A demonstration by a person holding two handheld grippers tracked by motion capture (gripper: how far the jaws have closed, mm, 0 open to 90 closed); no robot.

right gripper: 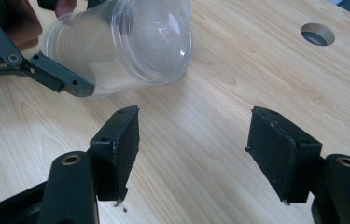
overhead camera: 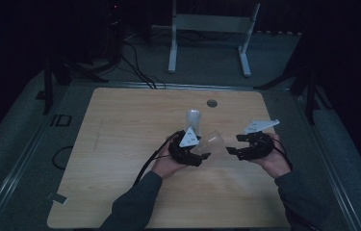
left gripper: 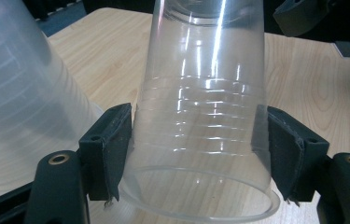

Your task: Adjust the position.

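The left gripper is clamped on a clear plastic cup near its rim, at the centre of the left gripper view. The right gripper has its jaws apart with nothing between them, over bare wooden table. A second clear cup stands behind, mid-frame in the high view.

We can read no text, label, brand or number anywhere, though the grey three-cornered plates atop the tongs carry small dark marks too tiny to make out, and the clear plastic cup bears only moulded ridges.
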